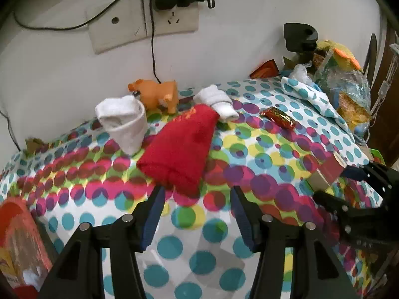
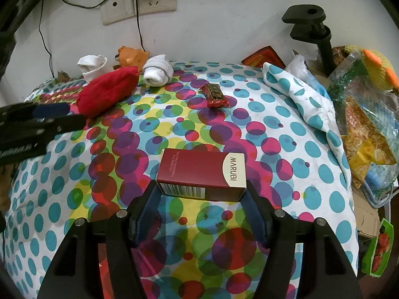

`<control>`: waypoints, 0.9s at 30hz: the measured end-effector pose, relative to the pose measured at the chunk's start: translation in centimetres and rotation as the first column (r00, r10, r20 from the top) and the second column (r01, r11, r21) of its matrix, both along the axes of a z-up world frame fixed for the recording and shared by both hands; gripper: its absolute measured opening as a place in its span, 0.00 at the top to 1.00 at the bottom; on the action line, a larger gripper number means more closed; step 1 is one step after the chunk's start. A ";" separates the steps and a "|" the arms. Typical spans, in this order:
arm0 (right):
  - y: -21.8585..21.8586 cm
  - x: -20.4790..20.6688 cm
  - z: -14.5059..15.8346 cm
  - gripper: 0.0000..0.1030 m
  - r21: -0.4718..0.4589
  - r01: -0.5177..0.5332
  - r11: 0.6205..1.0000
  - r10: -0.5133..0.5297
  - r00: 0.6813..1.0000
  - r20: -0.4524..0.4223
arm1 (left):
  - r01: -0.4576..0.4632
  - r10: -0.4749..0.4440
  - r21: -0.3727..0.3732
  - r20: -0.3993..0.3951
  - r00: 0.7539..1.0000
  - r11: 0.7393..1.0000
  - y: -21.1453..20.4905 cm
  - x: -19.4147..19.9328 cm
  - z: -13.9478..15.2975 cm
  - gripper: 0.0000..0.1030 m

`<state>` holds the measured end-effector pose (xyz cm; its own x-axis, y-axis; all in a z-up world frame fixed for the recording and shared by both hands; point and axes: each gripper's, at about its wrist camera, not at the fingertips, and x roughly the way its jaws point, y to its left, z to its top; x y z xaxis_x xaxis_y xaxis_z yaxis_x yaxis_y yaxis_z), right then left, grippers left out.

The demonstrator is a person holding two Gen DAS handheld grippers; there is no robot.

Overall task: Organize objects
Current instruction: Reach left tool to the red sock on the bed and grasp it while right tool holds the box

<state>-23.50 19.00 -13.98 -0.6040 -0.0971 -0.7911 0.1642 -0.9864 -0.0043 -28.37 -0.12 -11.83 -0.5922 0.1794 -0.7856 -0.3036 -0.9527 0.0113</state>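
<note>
A home: polka-dot cloth (image 2: 286, 134) strewn with rolled socks (image 2: 158, 71), a toy animal (image 1: 155, 92), wall sockets (image 1: 144, 25).

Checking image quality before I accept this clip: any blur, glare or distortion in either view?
Left wrist view: strong fisheye bending with dark corners; the orange-red carton at the left edge is smeared. Right wrist view: same bending, but sharp; the lettering on the dark red rectangular cardboard box reads clearly, no harsh glare.

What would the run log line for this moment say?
left gripper: open, empty, red sock ahead | right gripper: maroon box between fingers, on cloth
</note>
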 end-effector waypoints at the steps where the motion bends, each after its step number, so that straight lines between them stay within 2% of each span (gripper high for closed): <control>1: 0.0 0.0 0.0 0.37 0.000 -0.001 1.000 0.001 1.000 0.001 | 0.000 0.000 -0.001 0.001 1.000 1.000 0.1 -0.4 0.1 0.46; 13: -0.5 0.0 -0.1 0.33 0.001 -0.009 1.000 0.009 1.000 0.003 | 0.019 -0.017 -0.082 0.023 1.000 0.996 0.9 -4.0 -0.1 0.46; 22: -0.5 0.0 -0.1 0.32 0.001 -0.008 1.000 0.008 1.000 0.003 | -0.052 0.056 -0.062 0.058 0.997 0.997 -0.5 -6.5 -1.7 0.46; 27: -0.5 0.1 -0.1 0.31 0.002 -0.007 1.000 0.007 1.000 0.003 | -0.052 0.055 -0.093 0.036 0.998 0.994 -0.4 -6.6 -2.4 0.46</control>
